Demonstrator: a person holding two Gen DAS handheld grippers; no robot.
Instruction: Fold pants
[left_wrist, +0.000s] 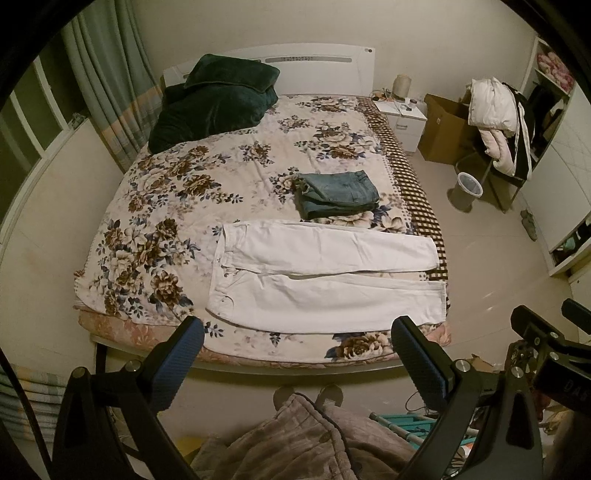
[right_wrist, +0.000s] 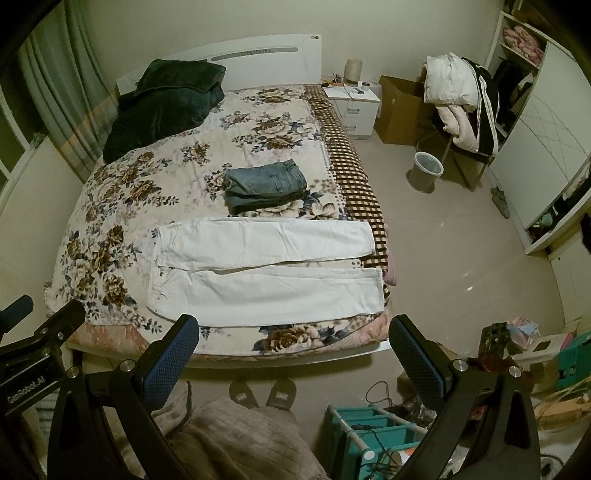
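We hold our left claw (left_wrist: 297, 334) up in the air, wide open, with nothing in it, and our right claw (right_wrist: 293, 332) is the same, wide open and empty. The white pants (left_wrist: 325, 273) lie flat on the bed (left_wrist: 177, 192), ahead of both claws and below them, with the waist toward the left claw's side and the two leg ends toward the right claw's side. The legs lie side by side with a small gap between them, and we think no fold is made yet. A few things could go wrong from here. The leg ends (right_wrist: 375, 280) sit right at the bed's edge, so if the right claw tugs them outward, they could slip off toward the floor. The cloth is thin and lies flat on a soft flowered cover (left_wrist: 155, 236), so a claw that bites too deep could pinch the cover too and drag it along. If one claw lifts faster than the other, the fold could come out crooked or bunched. The folded jeans (left_wrist: 338, 194) sit just past the far leg, so a big swing over could bump them and mess up that neat pile.
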